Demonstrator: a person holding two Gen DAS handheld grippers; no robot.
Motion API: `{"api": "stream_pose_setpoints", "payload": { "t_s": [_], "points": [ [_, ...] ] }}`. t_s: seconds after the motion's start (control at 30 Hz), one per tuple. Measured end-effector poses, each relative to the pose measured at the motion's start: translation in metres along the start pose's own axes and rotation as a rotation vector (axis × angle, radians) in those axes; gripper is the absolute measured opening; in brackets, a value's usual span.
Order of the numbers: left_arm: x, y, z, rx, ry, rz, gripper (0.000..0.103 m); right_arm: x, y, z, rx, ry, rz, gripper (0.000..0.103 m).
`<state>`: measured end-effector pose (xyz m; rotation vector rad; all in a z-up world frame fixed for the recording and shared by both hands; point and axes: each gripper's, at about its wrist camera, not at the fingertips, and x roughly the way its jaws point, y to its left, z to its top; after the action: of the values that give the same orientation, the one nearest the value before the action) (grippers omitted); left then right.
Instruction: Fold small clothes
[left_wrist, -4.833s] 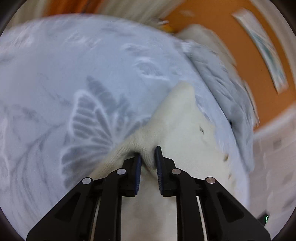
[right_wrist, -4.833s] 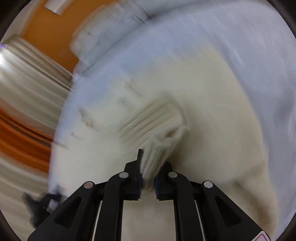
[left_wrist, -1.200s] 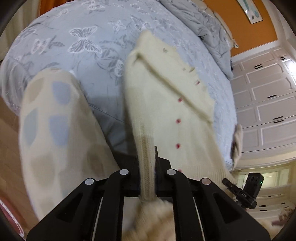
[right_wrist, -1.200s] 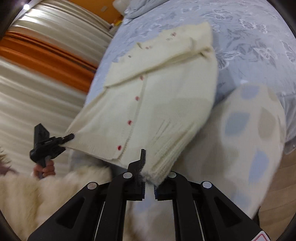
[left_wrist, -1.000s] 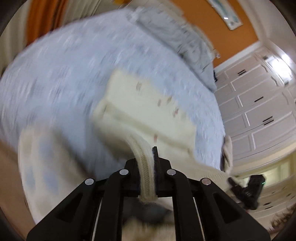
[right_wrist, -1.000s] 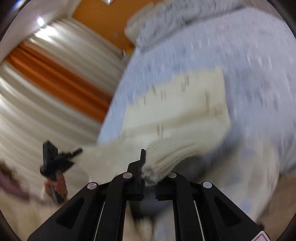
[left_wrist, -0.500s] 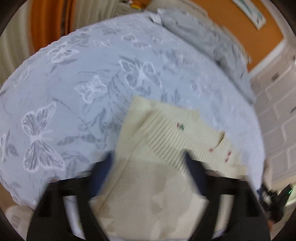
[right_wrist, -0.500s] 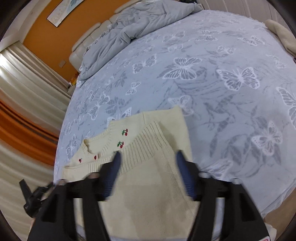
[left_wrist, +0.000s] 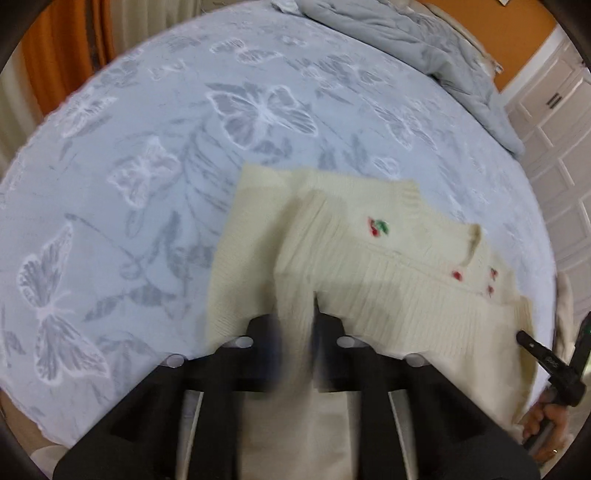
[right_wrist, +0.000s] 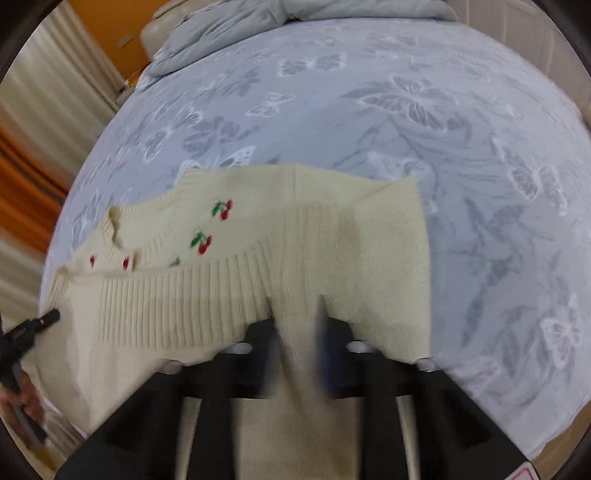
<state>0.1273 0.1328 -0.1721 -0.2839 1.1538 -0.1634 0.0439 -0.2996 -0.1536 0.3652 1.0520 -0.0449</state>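
Observation:
A cream knit cardigan (left_wrist: 351, 258) with red cherry embroidery lies folded on the butterfly-print bed (left_wrist: 147, 155), its ribbed hem turned up over the chest. My left gripper (left_wrist: 297, 328) hovers over its near left part, fingers blurred and apart, holding nothing. In the right wrist view the cardigan (right_wrist: 229, 266) lies the same way. My right gripper (right_wrist: 297, 325) is over its near right part, fingers blurred and apart, empty.
A crumpled grey duvet (left_wrist: 417, 40) lies at the far end of the bed, also seen in the right wrist view (right_wrist: 258, 26). Orange and cream curtains (right_wrist: 33, 122) stand to one side, white cupboards (left_wrist: 554, 122) to the other. The bed edge is near me.
Both grippers carried the lower part of the cardigan up and over onto the bed, then let go. Their fingers have opened and now sit over the folded cardigan.

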Motion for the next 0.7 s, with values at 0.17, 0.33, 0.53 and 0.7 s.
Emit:
{"api": "stream_pose_setpoints", "payload": {
  "t_s": [0.17,0.33,0.53,0.7],
  "points": [
    [-0.071,-0.003,-0.004,-0.056,-0.141,-0.142,0.010,-0.094,0.005,0.004,0.054,-0.214,0.152,0.008],
    [-0.092,-0.028,0.037,-0.006,-0.227,-0.125,0.011,-0.087,-0.008,0.052,0.066,-0.250,0.115,0.008],
    [0.016,-0.025,0.065,-0.026,-0.033,0.052,0.011,0.041,-0.041,0.057,0.153,0.006,0.031,0.010],
    [0.032,-0.012,0.049,-0.036,-0.035,0.068,0.018,0.031,-0.047,0.049,0.205,-0.019,-0.001,0.031]
  ]
}}
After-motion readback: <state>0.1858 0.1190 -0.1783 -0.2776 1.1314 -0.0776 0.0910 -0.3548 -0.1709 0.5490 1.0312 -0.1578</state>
